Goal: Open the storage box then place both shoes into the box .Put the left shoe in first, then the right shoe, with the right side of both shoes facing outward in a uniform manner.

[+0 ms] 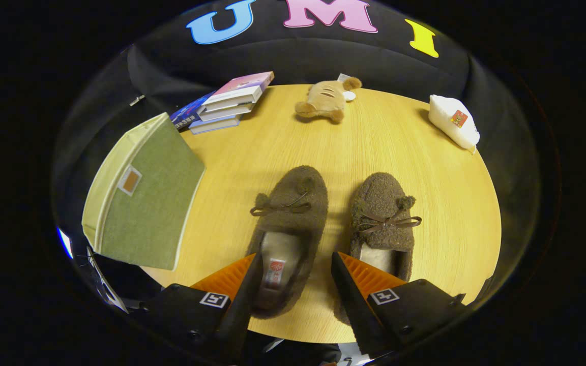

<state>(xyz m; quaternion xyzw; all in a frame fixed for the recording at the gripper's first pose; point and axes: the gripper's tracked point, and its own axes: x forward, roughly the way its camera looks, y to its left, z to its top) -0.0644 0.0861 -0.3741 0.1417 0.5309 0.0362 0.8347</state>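
Observation:
Two fuzzy brown slipper shoes with small bows lie side by side on a round wooden table (pixel 425 168), toes pointing away. The left shoe (pixel 293 203) sits between my fingers, its heel opening with a pale lining and a label just above the gap. The right shoe (pixel 382 213) lies beside it, its heel partly hidden behind my right finger. My gripper (pixel 295 262) hovers over the near ends of the shoes, open, with nothing pressed between its fingers. A green fabric storage box (pixel 145 203) with a cream rim and a small tag stands at the table's left edge, lid closed.
A stack of books (pixel 227 101) lies at the far left of the table. A tan plush toy (pixel 326 99) rests at the far middle. A white soft pouch (pixel 455 122) sits at the far right edge. Bare wood stretches beyond the shoes' toes.

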